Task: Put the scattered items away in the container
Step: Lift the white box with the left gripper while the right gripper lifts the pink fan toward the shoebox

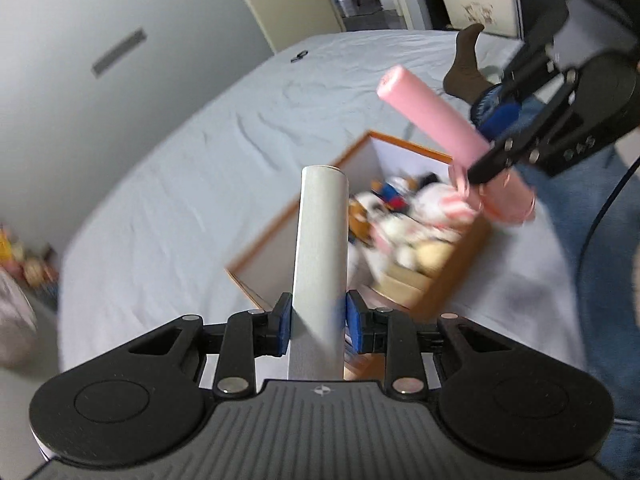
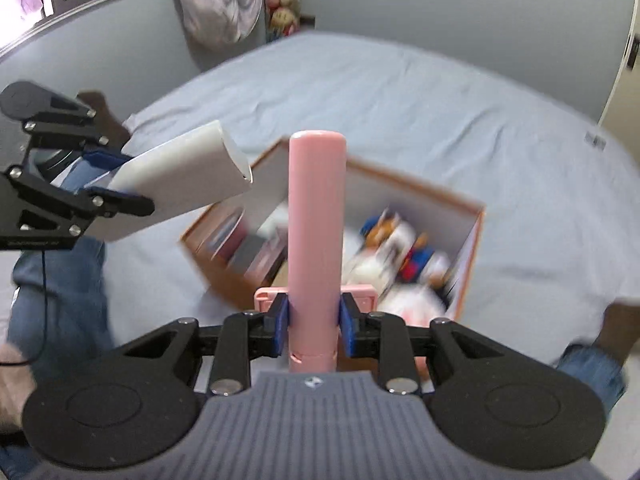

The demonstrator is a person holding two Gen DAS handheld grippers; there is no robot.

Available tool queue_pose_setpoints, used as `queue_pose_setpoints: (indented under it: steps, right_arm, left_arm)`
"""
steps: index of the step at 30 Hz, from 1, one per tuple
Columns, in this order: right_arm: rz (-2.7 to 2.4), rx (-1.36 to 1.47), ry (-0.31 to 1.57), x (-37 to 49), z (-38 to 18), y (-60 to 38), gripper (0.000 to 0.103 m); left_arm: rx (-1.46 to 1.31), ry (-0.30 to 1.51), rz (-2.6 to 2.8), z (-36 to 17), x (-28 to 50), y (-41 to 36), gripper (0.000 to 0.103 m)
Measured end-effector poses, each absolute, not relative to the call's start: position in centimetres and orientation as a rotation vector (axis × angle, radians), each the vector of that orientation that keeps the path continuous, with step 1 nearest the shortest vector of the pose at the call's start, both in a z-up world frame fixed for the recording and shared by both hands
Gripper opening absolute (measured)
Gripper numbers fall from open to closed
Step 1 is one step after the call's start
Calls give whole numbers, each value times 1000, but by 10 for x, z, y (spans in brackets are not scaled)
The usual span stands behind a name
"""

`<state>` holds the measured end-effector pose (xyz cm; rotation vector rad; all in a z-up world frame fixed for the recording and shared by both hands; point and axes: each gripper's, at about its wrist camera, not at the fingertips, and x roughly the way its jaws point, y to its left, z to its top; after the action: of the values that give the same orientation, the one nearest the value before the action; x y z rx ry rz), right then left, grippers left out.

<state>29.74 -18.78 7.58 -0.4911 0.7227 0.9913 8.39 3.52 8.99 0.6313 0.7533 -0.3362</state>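
Note:
My left gripper (image 1: 316,320) is shut on a long white flat case (image 1: 320,248) that stands up between the blue pads. My right gripper (image 2: 314,320) is shut on a pink stick-shaped device (image 2: 316,216) with a pink clamp at its base. Both are held in the air above an open orange-edged box (image 2: 468,216) on the bed, which holds plush toys (image 2: 404,256) and small boxes. From the left wrist view the right gripper (image 1: 496,156) shows at the upper right with the pink stick (image 1: 432,116). From the right wrist view the left gripper (image 2: 108,180) shows at the left with the white case (image 2: 180,184).
The box (image 1: 440,156) sits on a bed with a pale blue sheet (image 1: 180,200). A person's jeans-clad legs (image 2: 60,292) and a brown sock (image 1: 464,68) rest on the bed beside the box. A small dark item (image 1: 299,55) lies far off on the sheet. Grey walls and a door stand beyond.

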Motion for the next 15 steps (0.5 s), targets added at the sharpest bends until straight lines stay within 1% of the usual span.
queue_pose_setpoints:
  steps: [3, 6, 11, 15]
  right_arm:
    - [959, -540, 645, 317, 92, -179, 29]
    - [933, -552, 624, 339, 96, -170, 29]
    - [937, -564, 632, 369, 79, -153, 29]
    - [956, -549, 677, 390, 71, -148, 29]
  left_arm:
    - [724, 720, -346, 93, 119, 26, 32]
    - [801, 714, -366, 84, 152, 18, 32]
    - [947, 768, -434, 36, 186, 9, 32]
    - [1034, 785, -474, 2, 210, 3, 32]
